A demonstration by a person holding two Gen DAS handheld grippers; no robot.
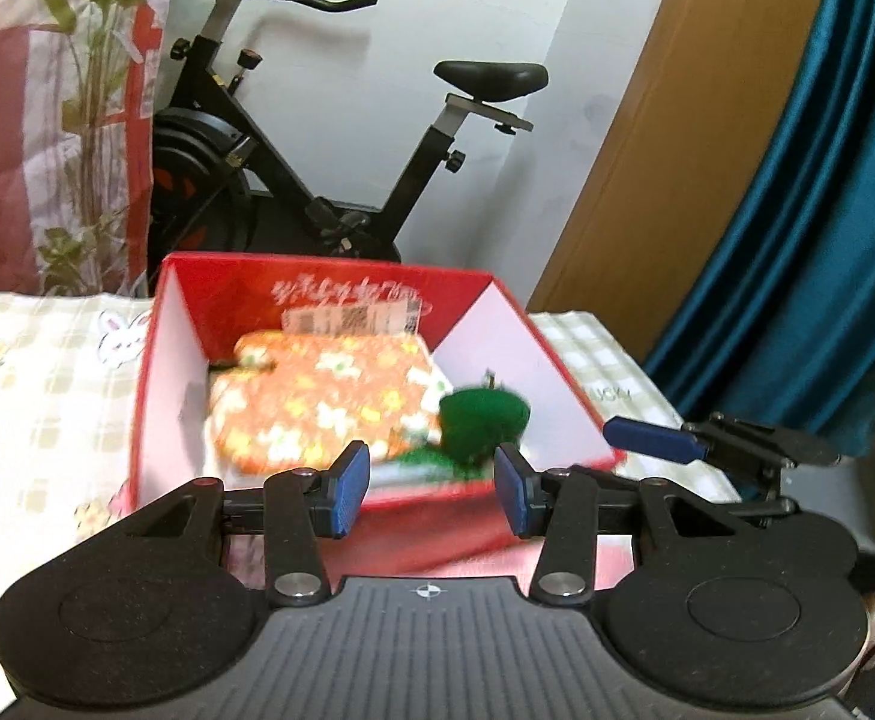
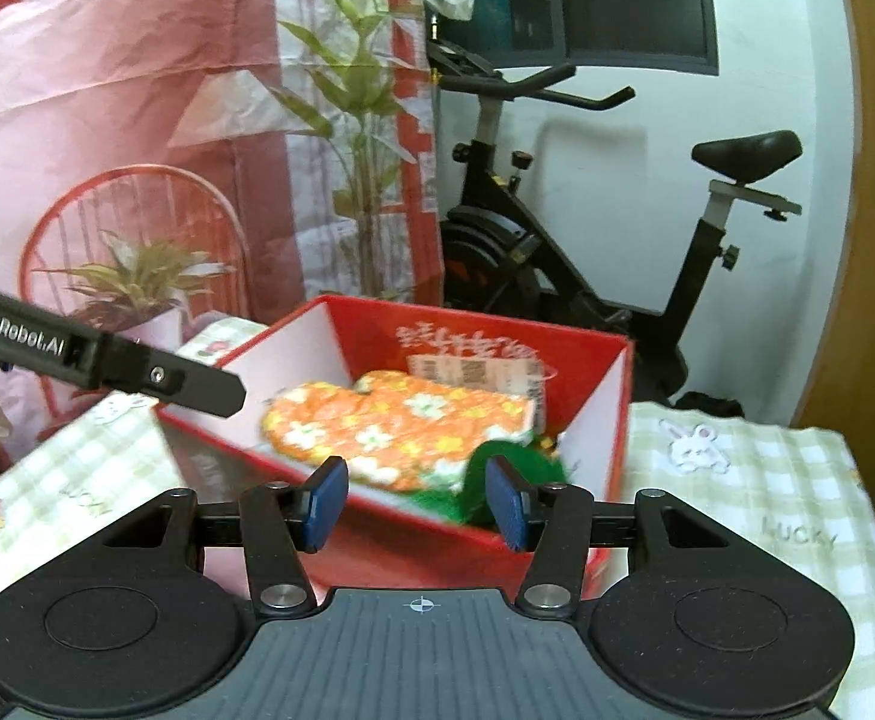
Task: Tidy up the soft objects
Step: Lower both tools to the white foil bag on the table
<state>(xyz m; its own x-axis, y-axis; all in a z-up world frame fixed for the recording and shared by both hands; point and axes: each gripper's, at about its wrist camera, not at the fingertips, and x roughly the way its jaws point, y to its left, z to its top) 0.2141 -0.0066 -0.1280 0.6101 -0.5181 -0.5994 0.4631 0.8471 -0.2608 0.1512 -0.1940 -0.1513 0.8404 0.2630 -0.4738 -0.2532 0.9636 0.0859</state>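
1. Red cardboard box [image 1: 329, 288] with white inner walls sits on a checked cloth [image 1: 35, 372] straight ahead of the left gripper [image 1: 431, 489], its near wall just beyond the fingertips.
2. Inside the box lies an orange flowered soft item [image 1: 317, 402], ahead and slightly left of the left gripper; a green fuzzy soft item [image 1: 482, 420] rests beside it, ahead and to the right, near the box's front corner.
3. Left gripper: blue pads [image 1: 350, 489] stand apart, jaws open with nothing between them.
4. Right gripper [image 2: 416, 501]: jaws likewise spread and empty; the green item shows just past its right pad.
5. Beyond the box stands a black exercise bike [image 1: 293, 138], against a white wall.
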